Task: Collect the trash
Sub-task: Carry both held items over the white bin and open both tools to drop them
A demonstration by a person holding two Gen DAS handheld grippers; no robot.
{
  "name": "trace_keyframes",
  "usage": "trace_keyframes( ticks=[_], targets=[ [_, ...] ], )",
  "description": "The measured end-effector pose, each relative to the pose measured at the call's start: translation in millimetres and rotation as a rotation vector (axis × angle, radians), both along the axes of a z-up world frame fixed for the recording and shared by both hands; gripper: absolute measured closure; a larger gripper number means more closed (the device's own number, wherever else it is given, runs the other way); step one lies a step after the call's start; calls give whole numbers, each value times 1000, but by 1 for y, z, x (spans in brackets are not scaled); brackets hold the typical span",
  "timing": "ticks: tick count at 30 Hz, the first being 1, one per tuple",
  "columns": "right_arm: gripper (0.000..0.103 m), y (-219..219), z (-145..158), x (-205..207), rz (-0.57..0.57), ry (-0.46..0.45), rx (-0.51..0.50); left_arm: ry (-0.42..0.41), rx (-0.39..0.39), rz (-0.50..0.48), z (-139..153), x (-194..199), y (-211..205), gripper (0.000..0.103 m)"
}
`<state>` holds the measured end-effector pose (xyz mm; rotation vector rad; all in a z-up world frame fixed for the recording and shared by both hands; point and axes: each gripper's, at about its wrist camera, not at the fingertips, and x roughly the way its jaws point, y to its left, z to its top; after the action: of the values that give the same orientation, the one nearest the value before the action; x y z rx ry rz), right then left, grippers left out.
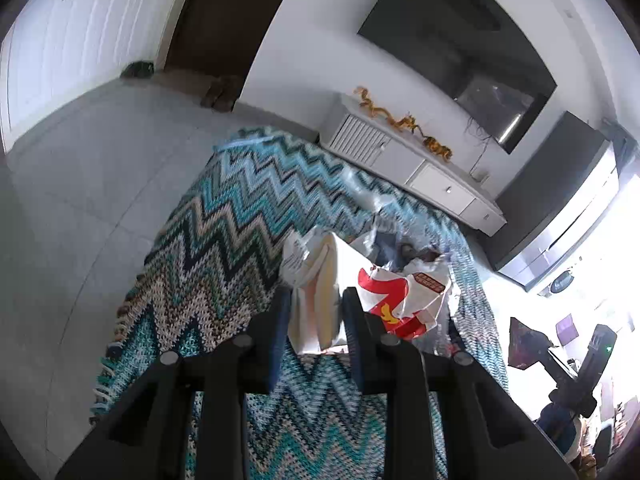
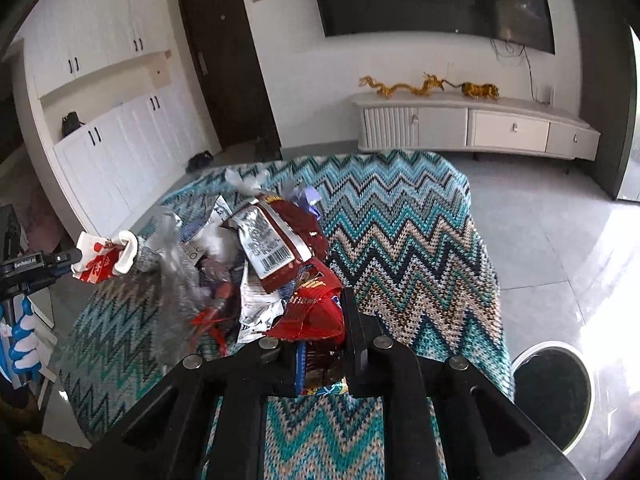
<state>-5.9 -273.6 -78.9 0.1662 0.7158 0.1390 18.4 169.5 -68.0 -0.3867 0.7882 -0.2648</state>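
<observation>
Left claw (image 1: 316,320): narrowed onto a crumpled white paper bag with red print (image 1: 320,280), which sits pinched between the two fingers and appears clear of the surface. The right wrist view shows the same claw at the far left edge, the bag (image 2: 105,261) hanging from its tip, gripped by a person's gloved hand (image 2: 24,344).

Right claw (image 2: 320,320): closed almost fully on a red foil snack wrapper (image 2: 312,312), clamped at one crumpled end.

Remaining trash: a loose heap (image 2: 240,248) lies on the bench, which is covered by a zigzag-knit cloth (image 2: 400,232). The heap includes a dark red wrapper with a barcode label (image 2: 272,240), clear plastic film (image 2: 172,264) and smaller scraps. A round bin (image 2: 556,392) with a pale rim stands on the floor just beside the bench's near right corner.

Assessment: both claws hold a piece; the carry to the bin appears to be the step in hand.

Risks:
- The red wrapper overlaps the barcode wrapper and neighbouring scraps. Lifting it could drag these along and scatter them onto the floor.
- Foil is slick and held at one end only; a quick swing could let it slip out.
- The paper bag is held by a soft fold that may tear or pull free.
- The left claw is the farther from the bin and would have to cross over the heap.
</observation>
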Motion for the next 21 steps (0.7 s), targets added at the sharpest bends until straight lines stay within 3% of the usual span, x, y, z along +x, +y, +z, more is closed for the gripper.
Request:
trace_keyframes(
  ticks=[4, 9, 15, 21],
  targets=[
    [89, -20, 11, -19, -42, -43, 13, -38, 19, -59, 25, -3, -29, 78],
    [89, -72, 17, -51, -145, -80, 28, -62, 46, -202, 51, 8, -106, 78],
    [89, -150, -8, -83, -293, -64, 47, -40, 102, -413, 61, 30, -247, 78],
    [88, -222, -56, -100, -418, 12, 90, 22, 197, -602, 35, 41, -403, 78]
  ],
)
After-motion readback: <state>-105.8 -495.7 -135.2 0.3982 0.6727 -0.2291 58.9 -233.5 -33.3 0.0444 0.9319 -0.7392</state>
